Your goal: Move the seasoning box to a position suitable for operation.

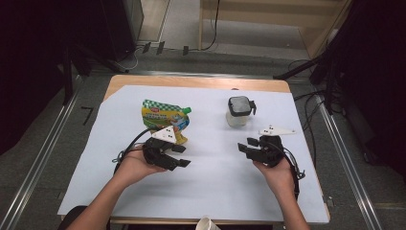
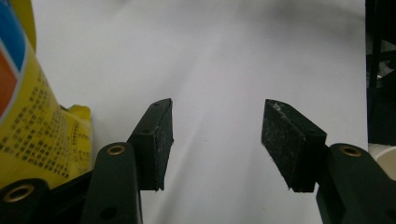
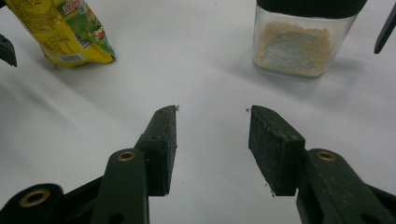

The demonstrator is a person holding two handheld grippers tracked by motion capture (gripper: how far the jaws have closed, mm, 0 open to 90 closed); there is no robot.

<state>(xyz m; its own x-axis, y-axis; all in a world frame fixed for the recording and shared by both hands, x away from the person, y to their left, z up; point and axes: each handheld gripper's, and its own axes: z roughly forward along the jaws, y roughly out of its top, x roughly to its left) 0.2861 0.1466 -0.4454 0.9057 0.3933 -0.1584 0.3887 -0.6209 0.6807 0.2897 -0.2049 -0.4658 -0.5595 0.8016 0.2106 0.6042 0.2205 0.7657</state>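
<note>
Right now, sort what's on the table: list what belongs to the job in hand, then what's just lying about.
Job in hand:
- yellow spouted pouch, beside the left claw
- clear jar with dark lid, ahead of the right claw

Lying about:
- white cup at the table's near edge
- white sheet covering the table

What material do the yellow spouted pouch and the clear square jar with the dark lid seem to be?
Yellow spouted pouch: probably flexible plastic film, glossy and printed; its bottom edge creases.
Clear square jar with the dark lid: transparent walls show pale grains inside, glass or hard plastic, I cannot tell; the lid looks like matte plastic.
</note>
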